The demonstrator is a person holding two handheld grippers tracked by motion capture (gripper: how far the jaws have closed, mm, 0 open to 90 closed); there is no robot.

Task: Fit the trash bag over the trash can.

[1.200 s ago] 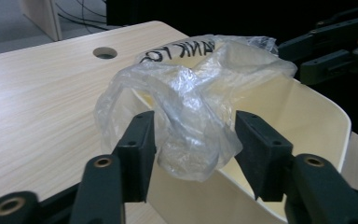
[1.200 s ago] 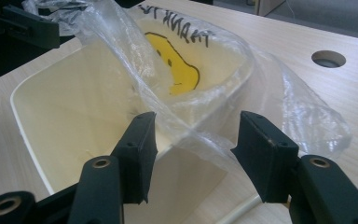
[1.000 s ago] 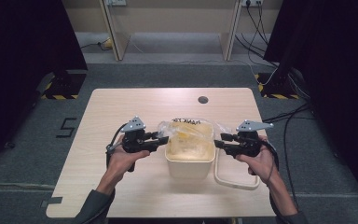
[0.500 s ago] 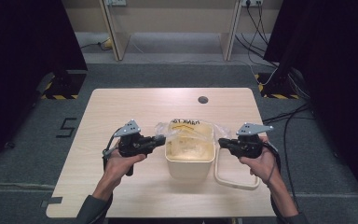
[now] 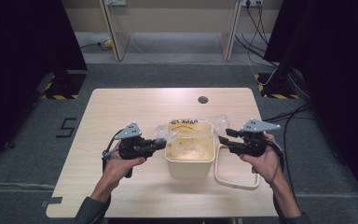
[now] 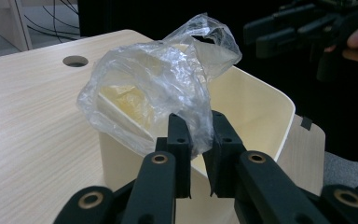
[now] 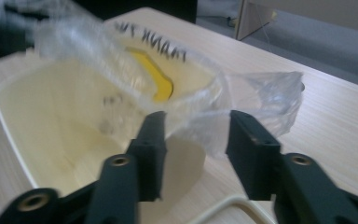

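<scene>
Lining the cream plastic bin (image 5: 189,156) with a clear plastic bag (image 6: 158,79)

Left gripper (image 6: 200,133) pinched narrow on bag film at the near rim; right gripper (image 7: 193,135) just reopened, half wide, film loose between jaws – far side let go, likely regripping to stretch the bag over the rim

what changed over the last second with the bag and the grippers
The right gripper has just been opening, its jaws now apart around the plastic bag's edge without pinching it. The left gripper closed onto the bag's other edge. Both hands, the cream bin and the lid stayed put.
</scene>
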